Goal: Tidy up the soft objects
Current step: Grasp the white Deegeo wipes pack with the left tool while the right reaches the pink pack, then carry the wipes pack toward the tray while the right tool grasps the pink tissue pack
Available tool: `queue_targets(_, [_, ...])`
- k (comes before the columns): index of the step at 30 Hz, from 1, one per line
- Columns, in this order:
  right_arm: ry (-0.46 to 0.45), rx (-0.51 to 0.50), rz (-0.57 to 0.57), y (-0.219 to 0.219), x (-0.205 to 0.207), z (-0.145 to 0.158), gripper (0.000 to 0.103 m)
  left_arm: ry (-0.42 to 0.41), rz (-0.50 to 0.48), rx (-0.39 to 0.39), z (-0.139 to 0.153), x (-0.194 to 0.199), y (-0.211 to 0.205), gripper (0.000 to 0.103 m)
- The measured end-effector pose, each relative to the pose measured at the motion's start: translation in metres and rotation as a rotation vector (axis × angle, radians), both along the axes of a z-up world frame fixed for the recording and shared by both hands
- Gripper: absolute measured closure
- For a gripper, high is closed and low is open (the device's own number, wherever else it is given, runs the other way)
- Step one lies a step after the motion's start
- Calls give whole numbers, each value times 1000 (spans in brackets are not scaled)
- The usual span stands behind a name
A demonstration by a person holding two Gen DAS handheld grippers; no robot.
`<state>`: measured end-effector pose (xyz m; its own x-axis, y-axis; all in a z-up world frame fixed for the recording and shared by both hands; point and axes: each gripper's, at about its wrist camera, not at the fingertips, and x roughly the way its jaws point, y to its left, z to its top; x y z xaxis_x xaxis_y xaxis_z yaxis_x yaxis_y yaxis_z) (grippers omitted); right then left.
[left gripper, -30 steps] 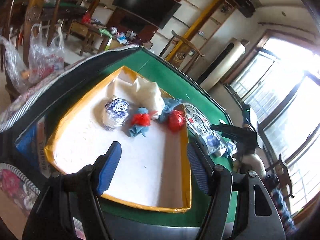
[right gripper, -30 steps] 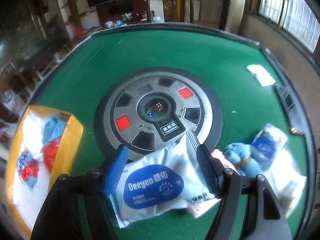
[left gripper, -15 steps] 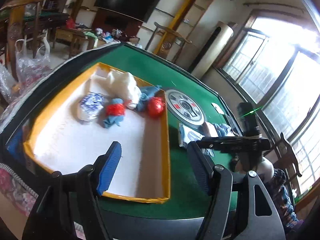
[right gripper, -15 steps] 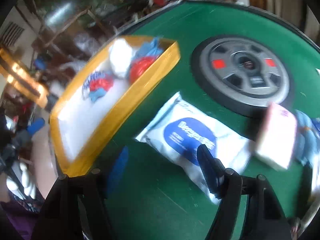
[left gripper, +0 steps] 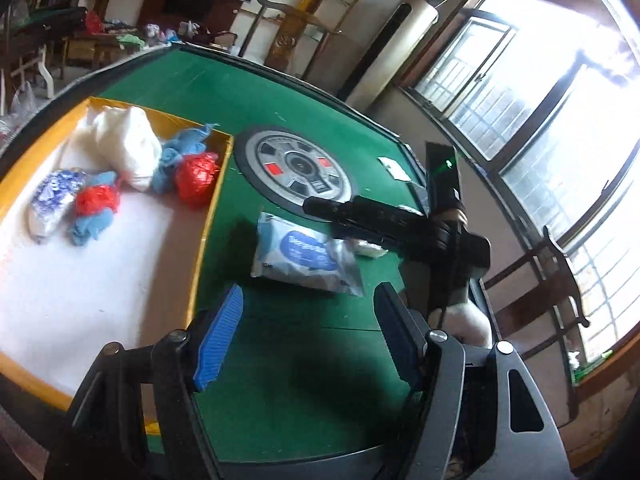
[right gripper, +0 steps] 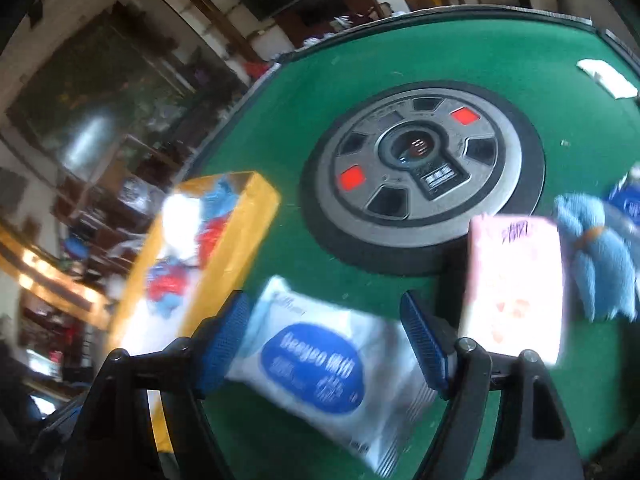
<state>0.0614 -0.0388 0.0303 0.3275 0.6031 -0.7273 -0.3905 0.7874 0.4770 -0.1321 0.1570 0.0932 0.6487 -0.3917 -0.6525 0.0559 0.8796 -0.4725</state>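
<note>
Green felt covers the worktop (left gripper: 280, 360), and at its middle sits a round grey dial panel (left gripper: 298, 170) with two red squares. To the left of it lies a shallow yellow-rimmed tray (left gripper: 210, 216) with a white floor. At the tray's far end a small heap has gathered: a white crumpled bag (left gripper: 128, 146), a light blue cloth (left gripper: 184, 152), a red mesh ball (left gripper: 198, 176), a second red bundle wrapped in blue (left gripper: 96, 210) and a blue-and-white patterned pouch (left gripper: 54, 200).

Just right of the tray, on the bare felt, lies a white wet-wipe pack (left gripper: 306, 254) with a blue oval label. It rests flat and apart from the tray wall. Beyond it to the right are a pink tissue pack (right gripper: 516, 280), a fluffy blue cloth (right gripper: 600, 256) touching the pink pack's right side, and part of another blue-labelled packet (right gripper: 628, 200) at the picture's edge. A small white slip (right gripper: 606, 76) lies alone at the far right of the felt.

The right hand-held gripper (right gripper: 326, 344) hangs over the wet-wipe pack, its blue-padded jaws spreading apart; the pack shows between them from this view, but the pads are not pressing on it. The picture is blurred. From the left wrist view that tool appears as a dark bar above the pack, gripped by a person's hand (left gripper: 452, 220).

The left hand-held gripper (left gripper: 308, 336) stands with its jaws well apart over empty felt, nearer than the wet-wipe pack, holding nothing.
</note>
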Motion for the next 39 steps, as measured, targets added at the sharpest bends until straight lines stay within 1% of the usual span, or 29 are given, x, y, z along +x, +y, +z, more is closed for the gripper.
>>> queue_targets(1, [14, -7, 15, 5, 0, -5, 30, 9, -1, 5, -2, 0, 1, 36])
queue_targets(3, [79, 24, 44, 6, -3, -15, 29, 27, 1, 8, -6, -2, 3, 36])
queue_targets(5, [142, 96, 63, -2, -15, -21, 26, 38, 9, 13, -9, -3, 7, 36])
queue_targets(6, [211, 177, 94, -7, -21, -27, 25, 39, 9, 13, -10, -3, 8, 36])
queue_targets(7, [317, 301, 137, -13, -29, -36, 25, 39, 6, 14, -11, -1, 7, 36])
queue_targets(8, [393, 388, 174, -17, -37, -44, 25, 41, 4, 16, -13, 3, 5, 36])
queue_targets(9, [417, 423, 196, -20, -44, -48, 25, 45, -2, 18, -15, 5, 2, 36])
queue_targets(10, [385, 412, 187, -27, -50, -46, 25, 51, -12, 18, -17, 9, -2, 36])
queue_targets(12, [241, 341, 111, -47, -56, -33, 25, 62, -34, 38, -22, 16, -14, 36])
queue_targets(14, [127, 326, 19, -71, -54, -22, 25, 64, -50, 93, -25, 22, -26, 36])
queue_targets(15, [98, 338, -17, -82, -51, -19, 25, 59, -63, 145, -27, 27, -35, 36])
queue_targets(16, [81, 359, -43, -90, -51, -17, 25, 55, -74, 196, -28, 31, -41, 36])
queue_targets(19, [96, 395, -93, -102, -45, -23, 25, 29, -142, 412, -33, 49, -69, 36])
queue_targets(20, [106, 401, -102, -105, -43, -24, 25, 22, -166, 462, -36, 56, -76, 36])
queue_targets(21, [110, 407, -107, -108, -43, -25, 25, 27, -186, 488, -39, 64, -80, 36])
queue_targets(23, [103, 413, -120, -111, -45, -24, 25, 70, -229, 521, -51, 80, -86, 36])
queue_targets(25, [95, 415, -126, -117, -49, -22, 25, 110, -230, 531, -62, 96, -88, 36])
queue_targets(27, [84, 419, -132, -121, -50, -17, 25, 124, -227, 563, -70, 108, -91, 34])
queue_targets(28, [72, 419, -138, -121, -49, -15, 25, 126, -222, 583, -72, 112, -93, 24])
queue_targets(30, [52, 419, -145, -120, -50, -12, 25, 150, -231, 623, -80, 119, -99, 14])
queue_targets(32, [30, 414, -160, -122, -50, -9, 25, 139, -221, 619, -83, 120, -99, 13])
queue_targets(34, [8, 400, -175, -122, -52, -7, 25, 145, -214, 574, -84, 122, -96, 13])
queue_targets(35, [2, 395, -181, -121, -52, -5, 25, 145, -216, 557, -84, 122, -93, 14])
queue_targets(37, [-12, 384, -198, -123, -52, -4, 25, 133, -220, 561, -82, 119, -92, 37])
queue_targets(38, [-18, 378, -207, -124, -53, -4, 25, 119, -228, 552, -78, 114, -91, 38])
queue_targets(39, [-24, 372, -212, -129, -53, -3, 25, 118, -243, 511, -75, 112, -89, 40])
